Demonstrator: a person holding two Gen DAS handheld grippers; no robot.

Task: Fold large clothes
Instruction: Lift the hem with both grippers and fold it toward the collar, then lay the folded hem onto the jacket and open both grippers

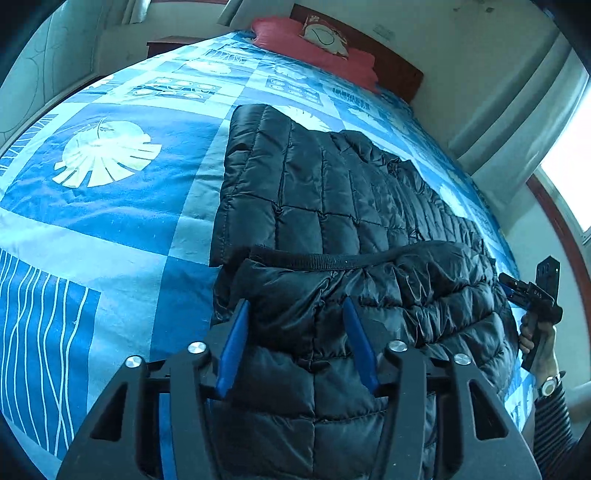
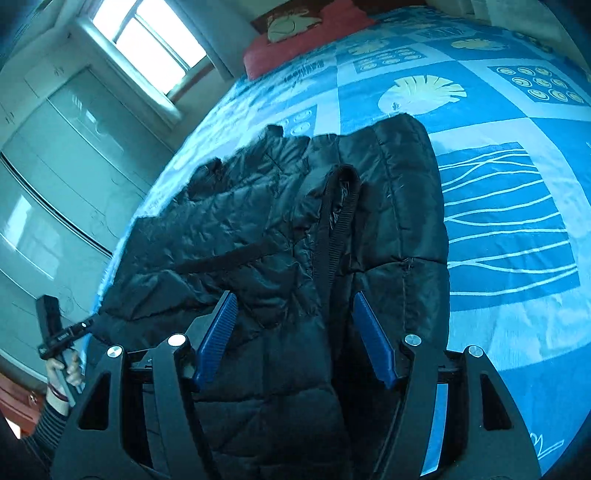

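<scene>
Bed [image 1: 110,229] under blue patchwork bedspread [image 2: 509,122], white leaf and line prints. Red pillow [image 1: 280,33] at head end, cream-patterned cushion [image 1: 325,37] on it. Dark wooden headboard [image 1: 399,70] behind. Bright window [image 2: 147,40], reddish frame. Pale wardrobe doors [image 2: 55,177] along bed's side.

The black puffer jacket [image 1: 332,206] is lying across the near part of the bed [image 1: 110,206], bunching up thick along its folded edge and taking up the room under both grippers. Wide bare bedspread is stretching away beyond it toward the red pillow [image 1: 314,40] at the headboard, and to one side too. The left gripper [image 1: 295,314] is hanging over the near edge with its blue fingers [image 1: 232,343] standing apart, fabric bulging between them.
</scene>
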